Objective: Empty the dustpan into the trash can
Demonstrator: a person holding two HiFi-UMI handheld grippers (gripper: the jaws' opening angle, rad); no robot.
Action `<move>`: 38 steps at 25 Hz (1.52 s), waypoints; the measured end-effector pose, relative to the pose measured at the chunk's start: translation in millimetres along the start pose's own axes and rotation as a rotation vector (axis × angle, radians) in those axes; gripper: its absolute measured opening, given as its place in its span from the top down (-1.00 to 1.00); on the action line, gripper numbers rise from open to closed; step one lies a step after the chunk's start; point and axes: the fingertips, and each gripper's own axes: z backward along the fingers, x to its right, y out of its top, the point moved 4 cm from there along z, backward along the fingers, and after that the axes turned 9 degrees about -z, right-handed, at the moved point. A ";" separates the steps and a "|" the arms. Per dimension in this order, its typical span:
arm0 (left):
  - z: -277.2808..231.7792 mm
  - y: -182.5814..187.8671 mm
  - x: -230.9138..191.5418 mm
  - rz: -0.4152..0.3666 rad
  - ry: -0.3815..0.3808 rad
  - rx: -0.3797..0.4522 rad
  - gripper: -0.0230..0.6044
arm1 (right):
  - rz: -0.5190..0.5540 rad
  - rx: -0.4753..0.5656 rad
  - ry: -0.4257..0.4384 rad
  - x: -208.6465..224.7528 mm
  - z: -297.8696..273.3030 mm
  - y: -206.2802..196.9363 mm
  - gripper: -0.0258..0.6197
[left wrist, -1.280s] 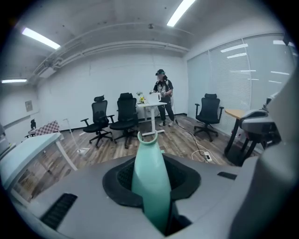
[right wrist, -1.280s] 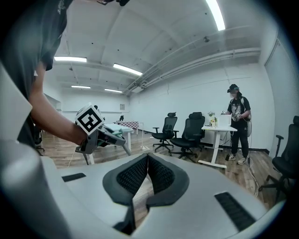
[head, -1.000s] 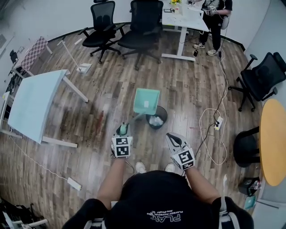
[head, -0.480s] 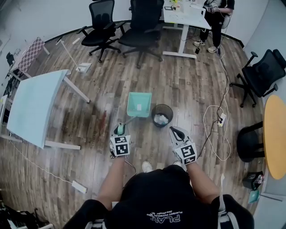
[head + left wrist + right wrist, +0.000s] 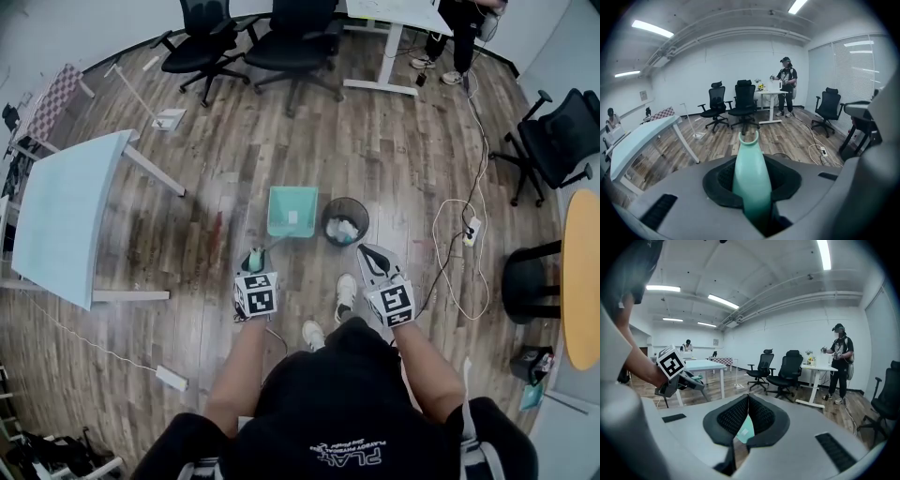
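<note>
In the head view the mint-green dustpan (image 5: 292,210) hangs low over the wood floor, just left of the round black trash can (image 5: 345,221), which holds crumpled white paper. A small white patch shows inside the pan. My left gripper (image 5: 254,260) is shut on the dustpan's long handle (image 5: 269,247). In the left gripper view that handle (image 5: 751,176) runs out between the pads of the left gripper (image 5: 752,187). My right gripper (image 5: 368,254) hovers beside the can on its near side, shut and holding nothing. In its own view the right gripper's (image 5: 748,401) pads meet.
A pale blue table (image 5: 66,216) stands to the left and black office chairs (image 5: 291,42) at the back. A white cable with a power strip (image 5: 466,230) lies right of the can. A round yellow table (image 5: 581,272) sits far right. The person's shoes (image 5: 345,295) are behind the grippers.
The dustpan has swung off the top of the trash can to its left and sunk lower. Both grippers have shifted along with the person.
</note>
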 end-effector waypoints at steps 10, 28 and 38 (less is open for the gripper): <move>-68.3 -9.2 15.6 0.033 0.010 -0.123 0.58 | -0.149 -0.039 0.037 38.9 -58.3 -13.8 0.85; -194.2 -34.8 30.5 0.020 0.010 -0.281 0.58 | -0.226 -0.185 0.105 82.9 -123.4 -78.3 0.85; -228.8 -42.1 34.6 0.013 -0.005 -0.324 0.58 | -0.260 -0.223 0.127 93.7 -141.9 -99.0 0.85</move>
